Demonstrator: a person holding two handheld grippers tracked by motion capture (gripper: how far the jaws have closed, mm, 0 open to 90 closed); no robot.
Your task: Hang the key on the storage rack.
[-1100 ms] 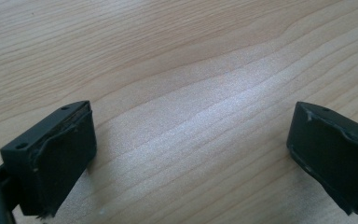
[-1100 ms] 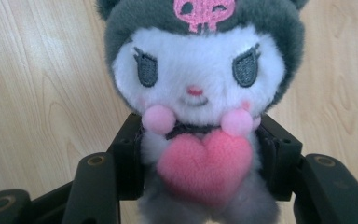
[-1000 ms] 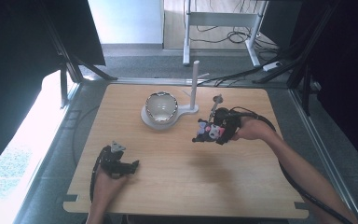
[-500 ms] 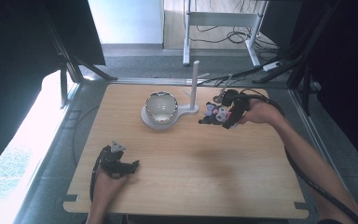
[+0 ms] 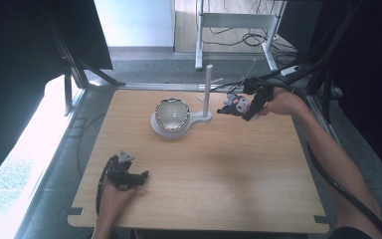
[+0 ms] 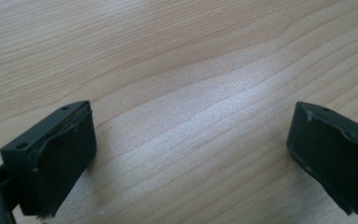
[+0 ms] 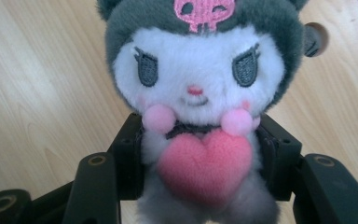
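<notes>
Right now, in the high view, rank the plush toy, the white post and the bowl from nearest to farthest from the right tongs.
1. Plush toy: clamped in the right tongs, above the table's far right.
2. White post: upright, just left of the toy.
3. Bowl: farther left, on the white base beside the post.

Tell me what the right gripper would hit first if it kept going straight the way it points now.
Probably the white post of the stand. In the high view the right gripper, shut on the plush, points left toward it, the bowl beyond. Depth is unclear; held high, it might pass over.
</notes>
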